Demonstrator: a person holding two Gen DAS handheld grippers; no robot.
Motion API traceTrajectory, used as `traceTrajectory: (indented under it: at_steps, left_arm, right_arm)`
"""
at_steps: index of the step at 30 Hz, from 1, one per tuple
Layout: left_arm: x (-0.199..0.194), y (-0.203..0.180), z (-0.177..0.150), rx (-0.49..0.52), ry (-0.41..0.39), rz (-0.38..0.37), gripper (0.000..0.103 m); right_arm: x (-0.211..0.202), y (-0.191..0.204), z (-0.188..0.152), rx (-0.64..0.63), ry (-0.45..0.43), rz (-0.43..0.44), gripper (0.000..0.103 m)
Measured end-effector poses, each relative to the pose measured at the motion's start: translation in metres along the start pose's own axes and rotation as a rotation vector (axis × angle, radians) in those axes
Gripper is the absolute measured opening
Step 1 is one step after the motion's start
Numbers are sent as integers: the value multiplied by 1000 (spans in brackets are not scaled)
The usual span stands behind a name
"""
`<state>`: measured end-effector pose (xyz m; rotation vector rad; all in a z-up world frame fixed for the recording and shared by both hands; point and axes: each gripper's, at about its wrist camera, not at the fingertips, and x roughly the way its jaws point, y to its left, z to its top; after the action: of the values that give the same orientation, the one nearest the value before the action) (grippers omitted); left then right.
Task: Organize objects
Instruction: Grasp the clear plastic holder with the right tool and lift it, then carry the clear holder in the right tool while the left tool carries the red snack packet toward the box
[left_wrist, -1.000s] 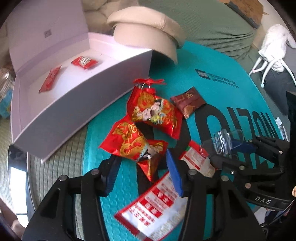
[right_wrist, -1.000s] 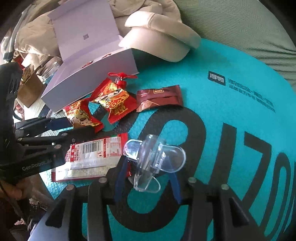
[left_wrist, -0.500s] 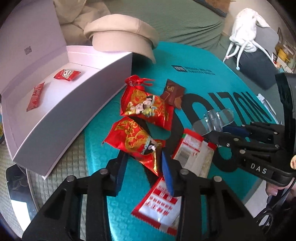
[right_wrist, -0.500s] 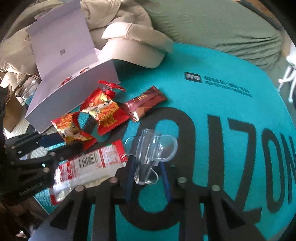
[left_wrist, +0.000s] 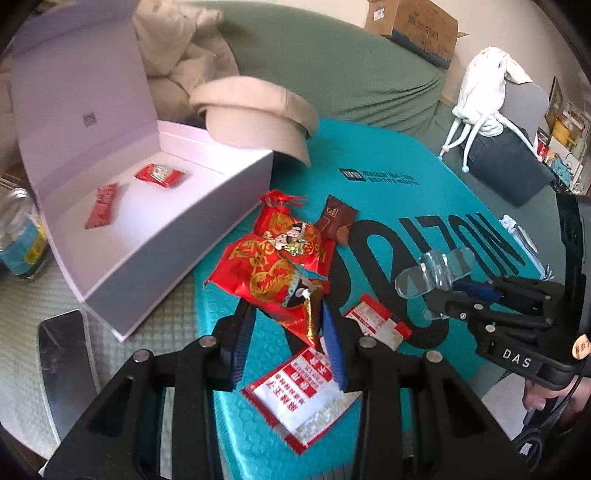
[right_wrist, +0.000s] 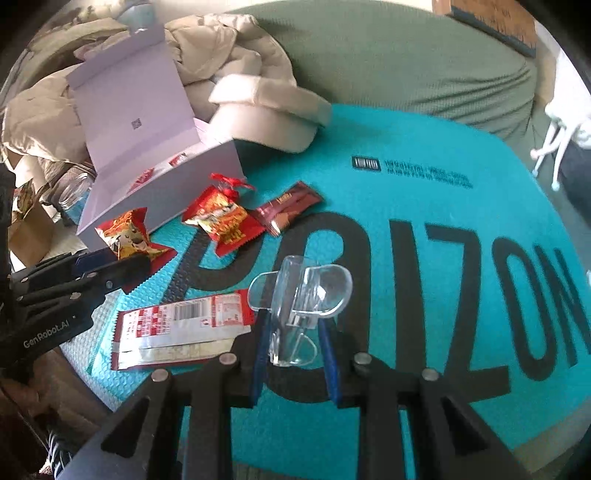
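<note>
Open white box (left_wrist: 207, 206), two red sweet packets (left_wrist: 159, 174) on its floor.

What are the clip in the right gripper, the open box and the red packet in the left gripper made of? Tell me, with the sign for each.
Clear clip: hard transparent plastic, probably; the mat's lettering shows through it.
White box: matte rigid cardboard, apparently; flat walls, folded lid, no glare.
Red packet: glossy printed foil or film; crinkled, glinting gold print, serrated seal.

a lived-in home living room: behind the teal mat (left_wrist: 388, 155) stands a green-covered sofa (left_wrist: 332, 62), with a beige cap (left_wrist: 258, 110) and crumpled jacket (left_wrist: 177, 55) against it.
</note>
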<state>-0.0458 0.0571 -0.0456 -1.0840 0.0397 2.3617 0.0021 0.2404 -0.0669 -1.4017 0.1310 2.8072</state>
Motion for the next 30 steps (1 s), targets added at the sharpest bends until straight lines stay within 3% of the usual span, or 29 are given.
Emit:
traceTrajectory:
  at_steps: [8, 30]
  left_arm:
    - [-28, -3, 3, 42, -23, 63, 34]
    - [-43, 18, 30, 46, -1, 89, 34]
  right_arm:
    - [-19, 18, 6, -27, -36, 44, 26]
    - [-34, 50, 39, -104, -22, 101, 26]
